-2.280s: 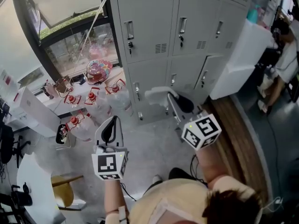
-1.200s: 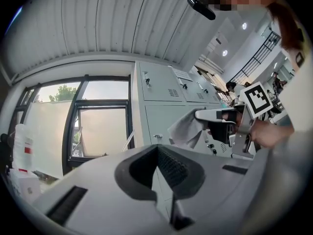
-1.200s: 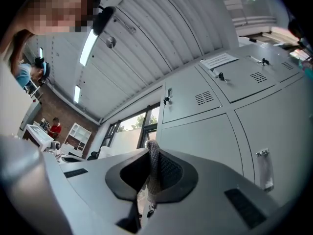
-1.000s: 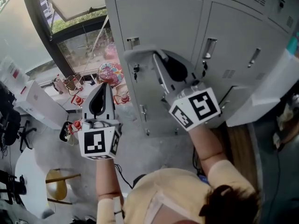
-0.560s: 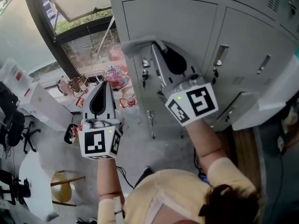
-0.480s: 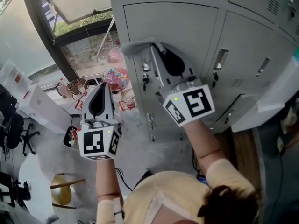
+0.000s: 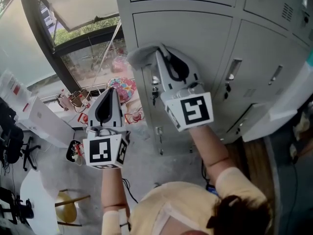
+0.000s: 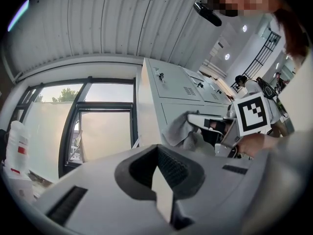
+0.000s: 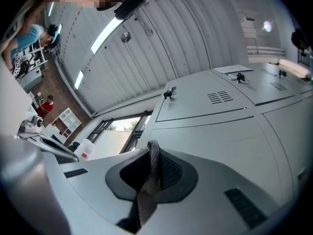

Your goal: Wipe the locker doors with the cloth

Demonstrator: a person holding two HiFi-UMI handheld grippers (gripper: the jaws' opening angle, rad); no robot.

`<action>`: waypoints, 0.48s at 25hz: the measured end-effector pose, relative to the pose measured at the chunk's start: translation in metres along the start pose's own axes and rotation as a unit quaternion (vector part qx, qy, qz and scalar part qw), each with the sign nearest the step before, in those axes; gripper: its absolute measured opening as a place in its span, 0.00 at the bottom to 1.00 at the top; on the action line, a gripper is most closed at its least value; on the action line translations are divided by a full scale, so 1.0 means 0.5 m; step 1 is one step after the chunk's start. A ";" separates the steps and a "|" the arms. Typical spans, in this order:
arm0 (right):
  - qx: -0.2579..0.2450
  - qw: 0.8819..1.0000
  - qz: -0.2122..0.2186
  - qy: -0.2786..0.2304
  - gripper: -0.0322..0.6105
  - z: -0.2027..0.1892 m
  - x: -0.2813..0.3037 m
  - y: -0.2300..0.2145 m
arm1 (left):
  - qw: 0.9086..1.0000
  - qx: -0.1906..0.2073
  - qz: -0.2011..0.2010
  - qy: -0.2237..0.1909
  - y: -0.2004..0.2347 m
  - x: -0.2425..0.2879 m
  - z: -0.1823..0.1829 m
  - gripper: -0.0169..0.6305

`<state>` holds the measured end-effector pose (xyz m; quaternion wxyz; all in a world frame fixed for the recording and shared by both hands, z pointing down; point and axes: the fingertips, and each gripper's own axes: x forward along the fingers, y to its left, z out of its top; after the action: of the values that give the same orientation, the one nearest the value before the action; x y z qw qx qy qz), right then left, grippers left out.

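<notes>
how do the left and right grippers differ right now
The right gripper is shut on the grey cloth; the left gripper is shut on nothing. The right gripper is up at a locker door; the left gripper hangs lower, off to the side of the lockers. Both are shut and white-bodied.

Locker doors (image 7: 195,33): plain light grey, darker vent slots, silver handles.
Cloth (image 7: 142,57): mid grey, fine woven texture.
Right claw (image 7: 160,58), left claw (image 7: 113,93): light grey shells, black ribbed pads.
Right marker cube (image 7: 190,110), left marker cube (image 7: 102,152): white faces, black square code pattern.
Shirt (image 7: 176,209): pale yellow.
Window frame (image 7: 41,35) left of the lockers: black.
Round patterned object (image 7: 122,87) left of the lockers: pink/blue/yellow print.
Floor (image 7: 142,155) below the lockers: mottled grey.
Wood strip (image 7: 254,165) right of the lockers: brown.
</notes>
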<state>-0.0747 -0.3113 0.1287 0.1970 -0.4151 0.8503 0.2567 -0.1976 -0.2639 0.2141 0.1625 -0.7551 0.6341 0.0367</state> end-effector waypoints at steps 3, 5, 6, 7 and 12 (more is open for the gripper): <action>-0.032 0.999 -0.003 -0.003 0.08 -0.001 0.010 -0.001 | 1.000 0.003 -0.005 -0.003 -0.003 0.012 0.000 0.00; -0.047 0.999 -0.007 -0.002 0.08 -0.004 0.012 -0.005 | 1.000 0.003 -0.008 -0.003 -0.006 0.018 -0.003 0.00; -0.053 0.999 -0.009 -0.001 0.08 -0.005 0.012 -0.008 | 1.000 0.002 -0.009 -0.002 -0.008 0.022 -0.004 0.00; -0.058 0.998 -0.013 0.000 0.08 -0.007 0.010 -0.013 | 1.000 0.001 -0.011 -0.001 -0.011 0.025 -0.006 0.00; -0.066 0.997 -0.036 0.014 0.08 -0.018 -0.006 -0.056 | 1.000 -0.005 -0.024 0.000 -0.031 0.044 -0.011 0.00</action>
<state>-0.0515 -0.3295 0.1297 0.1667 -0.4611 0.8185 0.2993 -0.1792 -0.2841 0.2164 0.1593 -0.7710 0.6155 0.0362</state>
